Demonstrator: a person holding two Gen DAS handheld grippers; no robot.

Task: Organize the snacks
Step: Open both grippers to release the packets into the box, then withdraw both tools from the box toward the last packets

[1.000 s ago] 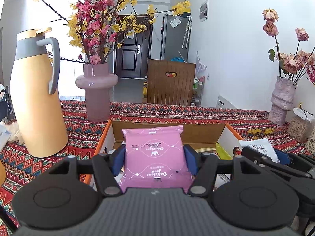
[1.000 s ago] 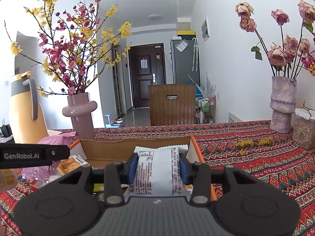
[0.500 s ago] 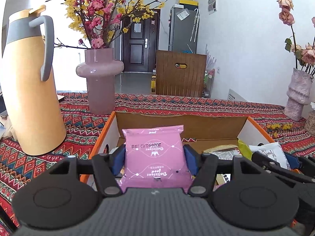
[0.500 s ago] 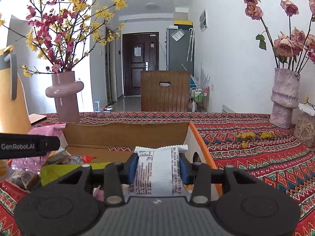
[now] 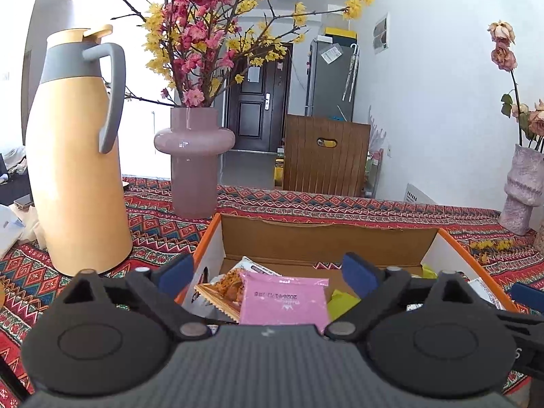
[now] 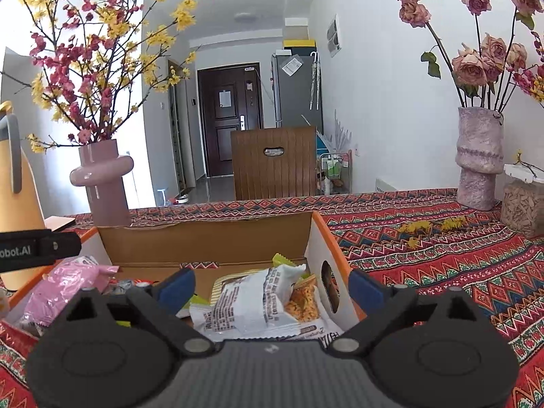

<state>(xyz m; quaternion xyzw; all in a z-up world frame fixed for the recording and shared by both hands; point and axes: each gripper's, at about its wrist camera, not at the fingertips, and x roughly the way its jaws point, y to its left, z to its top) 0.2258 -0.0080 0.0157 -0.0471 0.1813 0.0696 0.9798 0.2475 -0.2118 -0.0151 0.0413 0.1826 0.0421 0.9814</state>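
Note:
An open cardboard box (image 5: 323, 243) with an orange rim holds several snack packets. My left gripper (image 5: 268, 272) hangs over its left part; the jaws are opening, spread wide. A pink packet (image 5: 284, 301) lies loose in the box below and between the fingers, clear of both pads. My right gripper (image 6: 271, 286) is over the right part of the box (image 6: 204, 243), its jaws also opening. Between them a white packet (image 6: 251, 306) rests on other snacks, untouched. In the right wrist view, the pink packet (image 6: 68, 282) shows at the left.
A tall yellow thermos jug (image 5: 78, 156) and a pink vase of blossom branches (image 5: 193, 163) stand left of and behind the box. A rough vase of dried roses (image 6: 479, 163) and a jar (image 6: 523, 204) stand at the right. A wooden chair back (image 5: 326, 156) rises beyond the patterned tablecloth.
Both grippers went from shut on their packets to wide open. The pink packet and the white packet dropped into the box. Both hands sank slightly toward the box.

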